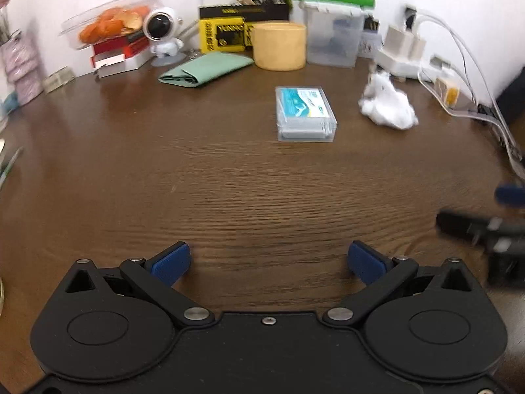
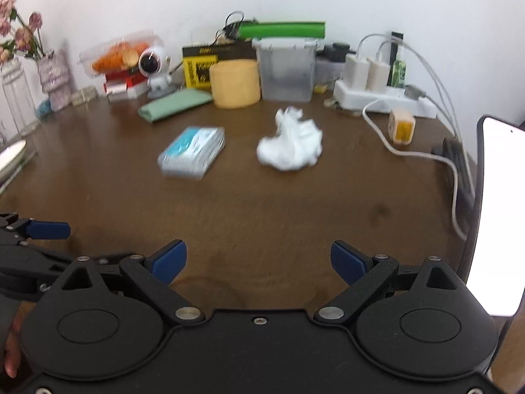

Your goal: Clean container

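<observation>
- Container [image 1: 306, 114], a small clear plastic box with a teal-and-white printed label under its lid, lay flat on the brown wooden table [image 1: 229, 180], near the middle and well apart from both grippers; the label's writing was too blurred to read.
- Beside it, to its right and not touching, sat a crumpled white tissue [image 1: 388, 105].
- Left gripper [image 1: 269, 261] hovered low over bare table with its blue pads spread wide and nothing between them.
- Right gripper [image 2: 259, 261] likewise had its fingers released and spread, empty, above the near table edge.
- Along the wall, a yellow-and-black box [image 1: 223, 32] carried bold black lettering, perhaps a brand name, but motion blur left it unreadable.
- Next to that stood a pale yellow round tub [image 1: 279, 46] and a clear bin [image 1: 333, 37] with a green-edged lid.
- A folded green cloth [image 1: 205, 70] lay in front of a white astronaut figure [image 1: 164, 31].
- A white power strip [image 2: 377, 97] with chargers sat at the right, its cables running off the frame.
- In the right wrist view, a bright white screen [image 2: 492, 223] was cut off by the edge.
</observation>
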The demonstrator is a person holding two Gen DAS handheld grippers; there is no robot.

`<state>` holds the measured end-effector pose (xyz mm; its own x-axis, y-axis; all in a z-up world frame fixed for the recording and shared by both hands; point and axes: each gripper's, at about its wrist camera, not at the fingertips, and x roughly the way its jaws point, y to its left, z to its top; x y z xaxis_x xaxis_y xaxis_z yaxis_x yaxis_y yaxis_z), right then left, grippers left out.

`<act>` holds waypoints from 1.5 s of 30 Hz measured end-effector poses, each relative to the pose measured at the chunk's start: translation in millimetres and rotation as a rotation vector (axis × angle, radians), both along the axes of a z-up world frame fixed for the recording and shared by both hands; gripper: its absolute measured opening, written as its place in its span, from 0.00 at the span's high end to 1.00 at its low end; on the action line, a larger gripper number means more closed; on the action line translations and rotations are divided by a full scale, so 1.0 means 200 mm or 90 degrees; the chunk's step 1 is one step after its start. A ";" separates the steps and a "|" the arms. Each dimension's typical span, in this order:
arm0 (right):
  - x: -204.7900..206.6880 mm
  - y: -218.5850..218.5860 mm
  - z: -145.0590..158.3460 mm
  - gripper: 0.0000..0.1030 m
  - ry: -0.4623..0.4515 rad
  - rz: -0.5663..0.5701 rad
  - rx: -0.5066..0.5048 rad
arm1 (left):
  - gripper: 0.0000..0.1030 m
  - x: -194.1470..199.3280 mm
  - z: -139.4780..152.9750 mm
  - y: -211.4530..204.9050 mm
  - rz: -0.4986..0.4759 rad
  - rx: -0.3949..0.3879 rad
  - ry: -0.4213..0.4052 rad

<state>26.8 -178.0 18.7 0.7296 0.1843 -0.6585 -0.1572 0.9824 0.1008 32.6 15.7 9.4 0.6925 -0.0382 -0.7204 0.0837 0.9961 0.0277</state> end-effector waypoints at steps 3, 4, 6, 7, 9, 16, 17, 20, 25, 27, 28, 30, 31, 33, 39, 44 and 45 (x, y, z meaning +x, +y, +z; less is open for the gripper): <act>-0.03 0.04 -0.07 0.06 0.030 -0.008 -0.021 | 0.00 -0.06 0.00 0.02 0.015 -0.001 -0.011; -0.05 0.05 -0.08 0.06 0.025 -0.014 -0.028 | 0.00 -0.09 0.00 0.02 0.021 -0.001 -0.019; -0.09 0.06 -0.10 0.02 0.009 -0.028 -0.034 | 0.00 -0.13 -0.02 0.02 0.033 -0.002 -0.045; -0.10 0.06 -0.11 0.01 -0.001 -0.034 -0.033 | 0.00 -0.15 -0.02 0.03 0.044 -0.002 -0.055; -0.12 0.06 -0.12 0.00 -0.016 -0.042 -0.031 | 0.00 -0.16 -0.02 0.03 0.053 -0.001 -0.058; -0.14 0.06 -0.13 0.00 -0.025 -0.041 -0.027 | 0.00 -0.17 -0.02 0.04 0.031 -0.004 -0.073; -0.14 0.06 -0.13 0.00 -0.025 -0.041 -0.027 | 0.00 -0.17 -0.02 0.05 0.025 -0.005 -0.073; -0.14 0.06 -0.13 0.00 -0.025 -0.041 -0.027 | 0.00 -0.16 -0.02 0.06 0.018 -0.005 -0.072; -0.14 0.06 -0.13 0.00 -0.026 -0.041 -0.027 | 0.00 -0.16 -0.03 0.05 0.017 -0.003 -0.072; -0.14 0.06 -0.13 0.00 -0.026 -0.041 -0.027 | 0.00 -0.16 -0.03 0.06 0.017 -0.005 -0.072; -0.14 0.06 -0.13 0.00 -0.026 -0.041 -0.027 | 0.00 -0.16 -0.03 0.07 0.017 -0.005 -0.072; -0.13 0.06 -0.13 0.00 -0.026 -0.041 -0.027 | 0.00 -0.16 -0.03 0.07 0.017 -0.004 -0.072; -0.13 0.06 -0.13 0.00 -0.026 -0.041 -0.027 | 0.00 -0.16 -0.03 0.07 0.017 -0.004 -0.072; -0.14 0.06 -0.13 0.00 -0.026 -0.041 -0.027 | 0.00 -0.16 -0.03 0.07 0.017 -0.004 -0.072; -0.14 0.06 -0.13 0.00 -0.026 -0.041 -0.027 | 0.00 -0.16 -0.03 0.06 0.017 -0.004 -0.072; -0.14 0.06 -0.13 0.00 -0.026 -0.041 -0.027 | 0.00 -0.16 -0.03 0.06 0.017 -0.004 -0.072; -0.14 0.06 -0.13 0.00 -0.026 -0.041 -0.027 | 0.00 -0.16 -0.03 0.06 0.017 -0.004 -0.072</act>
